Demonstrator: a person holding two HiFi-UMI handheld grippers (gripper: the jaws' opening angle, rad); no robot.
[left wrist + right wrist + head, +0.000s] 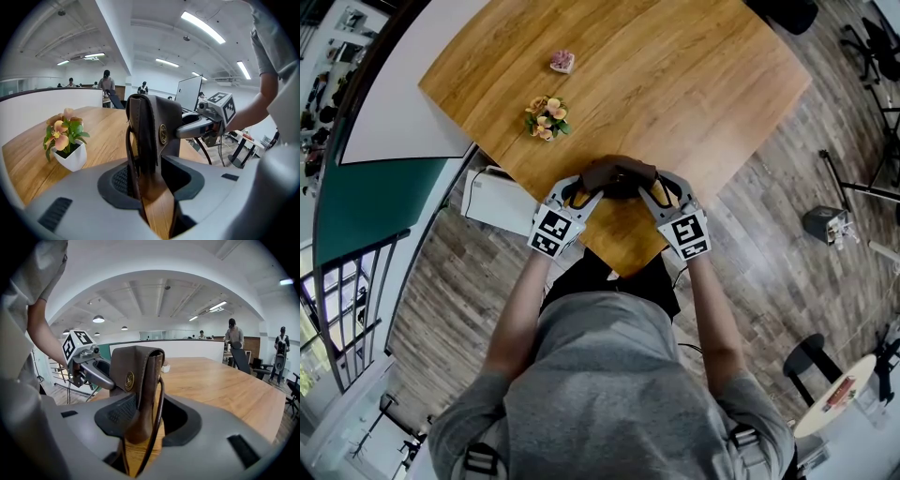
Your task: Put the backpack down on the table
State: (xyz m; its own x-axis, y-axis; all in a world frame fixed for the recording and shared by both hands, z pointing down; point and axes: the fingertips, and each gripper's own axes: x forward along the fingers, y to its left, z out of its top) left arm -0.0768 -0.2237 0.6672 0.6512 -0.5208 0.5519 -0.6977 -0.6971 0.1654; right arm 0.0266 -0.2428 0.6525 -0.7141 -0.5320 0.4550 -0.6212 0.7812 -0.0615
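Brown leather, soft-sided and probably light, the small backpack [619, 176] stands upright on the table [694, 84] near its front edge, best taken by its firmer side seams, where the left gripper [584, 190] and right gripper [653, 190] flank it, jaws half open and pads apparently slack.

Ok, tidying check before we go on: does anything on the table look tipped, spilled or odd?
Nothing stands out. The backpack stands upright near the edge of the table, and the flower pot sits upright with nothing spilled.

brown backpack [619, 176], wood-grain table [675, 75], peach flowers [546, 117], white pot [70, 159]
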